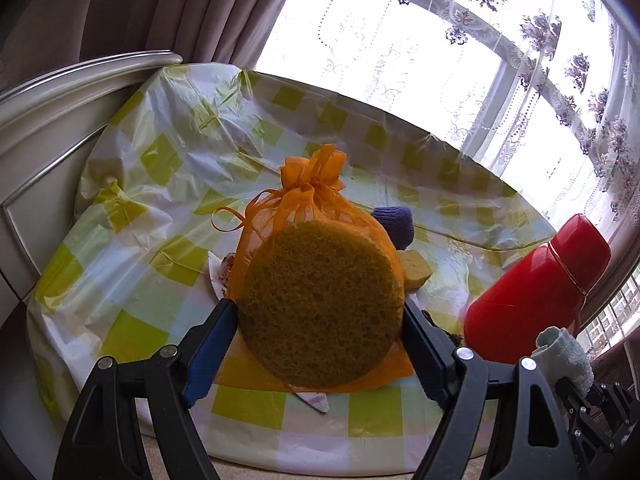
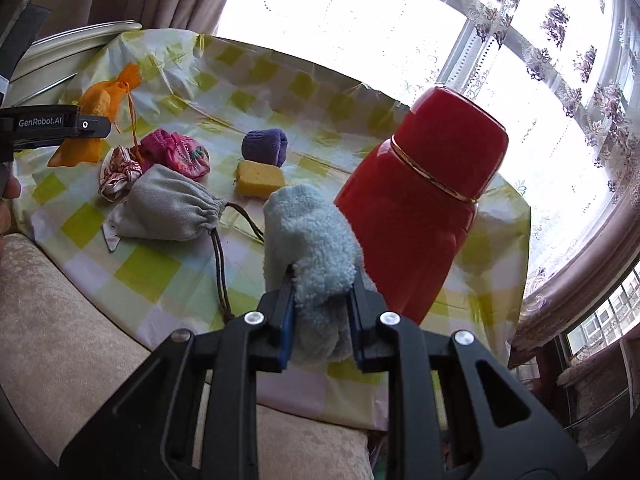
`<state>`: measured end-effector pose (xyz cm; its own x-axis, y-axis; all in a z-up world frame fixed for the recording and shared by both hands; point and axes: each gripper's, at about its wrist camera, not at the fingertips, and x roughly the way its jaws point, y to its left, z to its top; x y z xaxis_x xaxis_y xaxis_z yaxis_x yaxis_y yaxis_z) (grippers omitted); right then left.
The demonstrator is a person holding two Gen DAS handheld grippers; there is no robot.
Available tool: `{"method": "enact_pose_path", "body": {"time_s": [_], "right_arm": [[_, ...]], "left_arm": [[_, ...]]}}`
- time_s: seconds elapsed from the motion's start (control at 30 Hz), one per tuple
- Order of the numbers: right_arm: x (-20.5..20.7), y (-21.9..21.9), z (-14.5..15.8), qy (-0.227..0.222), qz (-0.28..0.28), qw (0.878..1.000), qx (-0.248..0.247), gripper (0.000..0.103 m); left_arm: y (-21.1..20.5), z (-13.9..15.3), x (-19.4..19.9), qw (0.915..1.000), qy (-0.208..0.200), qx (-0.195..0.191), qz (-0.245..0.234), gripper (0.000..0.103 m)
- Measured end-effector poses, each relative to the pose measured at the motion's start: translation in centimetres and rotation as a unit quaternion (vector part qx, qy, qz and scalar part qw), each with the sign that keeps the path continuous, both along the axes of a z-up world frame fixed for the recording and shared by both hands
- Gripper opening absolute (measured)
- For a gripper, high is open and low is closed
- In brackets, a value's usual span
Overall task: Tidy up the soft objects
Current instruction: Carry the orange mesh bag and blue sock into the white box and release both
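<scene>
My left gripper (image 1: 320,312) is shut on an orange mesh bag (image 1: 308,208) with a round sponge (image 1: 320,304) inside, held above the table; the bag also shows in the right wrist view (image 2: 100,100). My right gripper (image 2: 320,300) is shut on a light blue fluffy cloth (image 2: 312,232), also seen in the left wrist view (image 1: 568,356). On the table lie a purple knit piece (image 2: 266,146), a yellow sponge (image 2: 260,178), a grey drawstring pouch (image 2: 168,208), a pink fabric item (image 2: 176,152) and a patterned scrunchie (image 2: 120,172).
A tall red flask (image 2: 424,200) stands on the green-checked tablecloth (image 2: 140,268) just right of my right gripper; it also shows in the left wrist view (image 1: 536,292). A beige cushion (image 2: 60,320) lies at the near edge. A curtained window (image 2: 520,40) is behind.
</scene>
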<state>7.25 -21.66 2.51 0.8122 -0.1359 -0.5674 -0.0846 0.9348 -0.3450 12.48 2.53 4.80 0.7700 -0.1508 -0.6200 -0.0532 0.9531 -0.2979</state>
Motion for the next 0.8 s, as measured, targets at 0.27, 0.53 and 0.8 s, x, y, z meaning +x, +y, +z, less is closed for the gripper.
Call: {"method": "enact_pose_path", "body": {"time_s": [0.27, 0.53, 0.8], "right_arm": [[-4.2, -7.6, 0.3, 0.019, -0.084, 0.995, 0.041, 0.026], [-9.3, -15.6, 0.1, 0.037, -0.178, 0.981, 0.067, 0.026], [-13.2, -21.0, -1.2, 0.068, -0.237, 0.961, 0.124, 0.026]], "left_arm": [[-6.5, 1.5, -3.0, 0.9951, -0.013, -0.004, -0.098, 0.082], [-16.2, 2.0, -6.2, 0.9717, -0.005, -0.010, -0.236, 0.082], [-25.8, 1.7, -10.2, 0.9237, 0.031, -0.020, -0.381, 0.082]]}}
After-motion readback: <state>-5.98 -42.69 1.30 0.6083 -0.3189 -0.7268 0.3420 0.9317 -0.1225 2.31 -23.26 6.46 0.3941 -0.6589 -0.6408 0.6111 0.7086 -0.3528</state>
